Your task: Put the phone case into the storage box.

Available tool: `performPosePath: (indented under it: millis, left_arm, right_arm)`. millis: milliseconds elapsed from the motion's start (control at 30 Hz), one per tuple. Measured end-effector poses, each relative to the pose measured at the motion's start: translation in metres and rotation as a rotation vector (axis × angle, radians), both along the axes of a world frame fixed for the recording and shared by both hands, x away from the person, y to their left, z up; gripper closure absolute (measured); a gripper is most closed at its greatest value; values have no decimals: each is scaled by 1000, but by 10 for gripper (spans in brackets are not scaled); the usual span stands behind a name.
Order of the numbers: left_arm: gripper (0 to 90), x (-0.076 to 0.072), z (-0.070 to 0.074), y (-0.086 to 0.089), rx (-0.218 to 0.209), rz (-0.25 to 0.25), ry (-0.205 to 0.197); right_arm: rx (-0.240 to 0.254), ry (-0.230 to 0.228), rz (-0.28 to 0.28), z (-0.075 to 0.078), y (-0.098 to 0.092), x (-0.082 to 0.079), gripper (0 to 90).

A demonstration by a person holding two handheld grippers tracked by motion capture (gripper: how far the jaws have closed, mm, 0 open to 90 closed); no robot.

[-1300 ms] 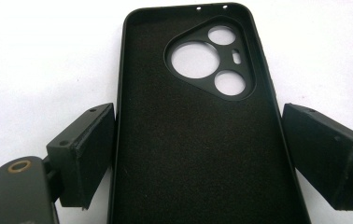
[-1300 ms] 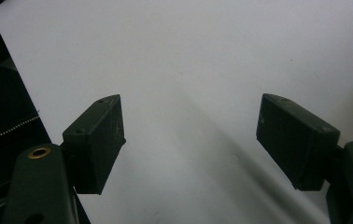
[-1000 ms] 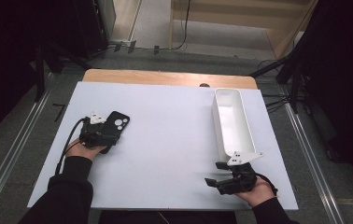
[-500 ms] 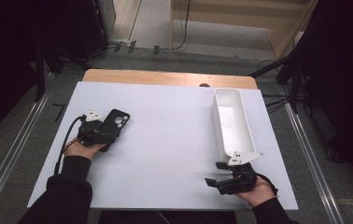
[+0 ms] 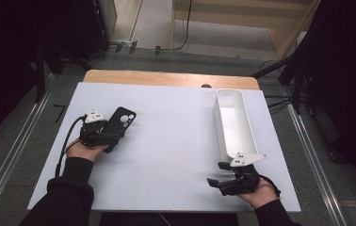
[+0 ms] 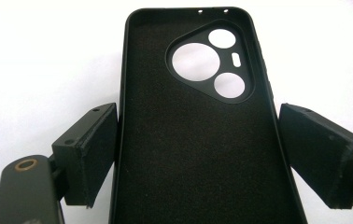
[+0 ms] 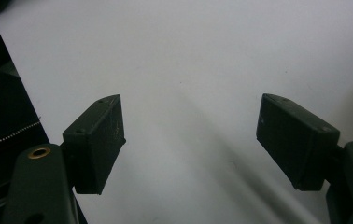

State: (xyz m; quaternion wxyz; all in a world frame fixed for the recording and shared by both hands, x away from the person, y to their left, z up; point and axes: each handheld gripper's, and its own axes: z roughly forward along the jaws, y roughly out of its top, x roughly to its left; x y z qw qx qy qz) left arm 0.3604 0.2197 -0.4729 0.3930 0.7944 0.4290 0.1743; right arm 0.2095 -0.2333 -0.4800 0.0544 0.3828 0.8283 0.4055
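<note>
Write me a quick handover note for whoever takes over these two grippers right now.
Left gripper: jaws straddle the black phone case, which lies inside-up on the white table; a small gap shows at the pads, so not clamped.
Right gripper: open, holding nothing, near the table's front edge.
White tray: right side, looks empty.
Done: case lined up.
Left: probably close on the case and lift it.

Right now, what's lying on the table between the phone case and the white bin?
Nothing: in the high view, bare white table runs from the phone case to the white bin.
</note>
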Motion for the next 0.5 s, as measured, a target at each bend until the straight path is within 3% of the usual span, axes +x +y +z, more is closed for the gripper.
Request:
performPosePath:
  millis: [133, 333, 500]
  left_arm:
    - [144, -4, 3, -7, -21, -10, -7]
    - [144, -10, 7, -17, -2, -26, -20]
    - [144, -15, 10, -26, -3, -8, 0]
  right_arm:
    - [8, -13, -7, 1, 0, 0, 218]
    - [9, -12, -1, 1, 0, -1, 218]
    - [7, -15, -2, 2, 0, -2, 218]
